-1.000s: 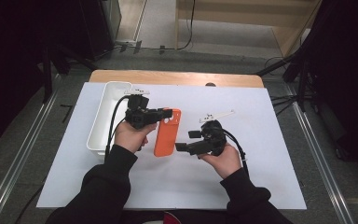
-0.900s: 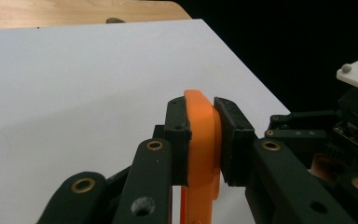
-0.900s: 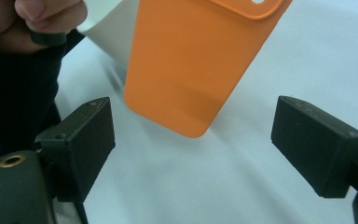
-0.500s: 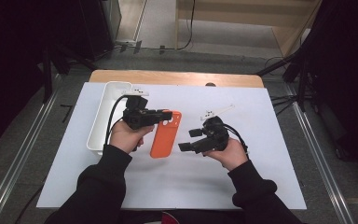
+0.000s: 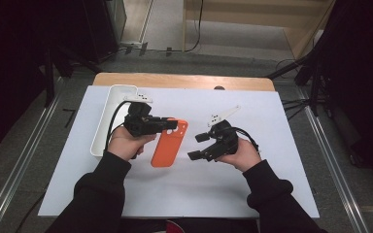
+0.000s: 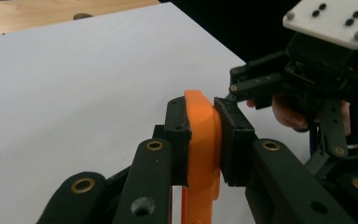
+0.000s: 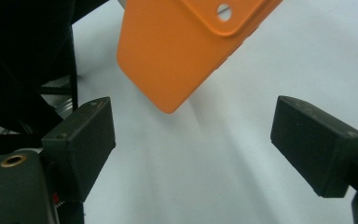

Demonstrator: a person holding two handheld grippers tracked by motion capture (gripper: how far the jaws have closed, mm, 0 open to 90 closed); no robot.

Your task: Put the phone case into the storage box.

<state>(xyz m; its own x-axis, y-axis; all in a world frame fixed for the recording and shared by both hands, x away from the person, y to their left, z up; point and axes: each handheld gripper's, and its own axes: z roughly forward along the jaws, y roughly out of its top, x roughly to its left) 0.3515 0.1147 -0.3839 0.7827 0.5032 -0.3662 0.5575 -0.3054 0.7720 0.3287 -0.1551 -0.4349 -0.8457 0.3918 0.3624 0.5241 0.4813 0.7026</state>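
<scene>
A fixed high view looks forward and down over the whole white table (image 5: pixel 272 194) from the person's side. Each gripper view sits close along its own jaws, and both share the orange phone case (image 6: pixel 203 140) with the high view.

The orange phone case (image 6: pixel 204 140) between the jaws of the left gripper (image 6: pixel 205 135) looks like matt, smooth silicone or soft plastic, with no shine. The pads (image 6: pixel 177 135) pressing on it are black and rubbery, slightly rough at the edges. The gripper links are matt black plastic with brass-coloured metal rivets. In front of the jaws of the right gripper (image 7: pixel 193 149), the white sheet (image 7: pixel 205 186) is smooth and matt, like paper. Beyond it the table (image 5: pixel 184 80) edge shows light wood. The white tray (image 5: pixel 108 114) looks like smooth plastic.
</scene>
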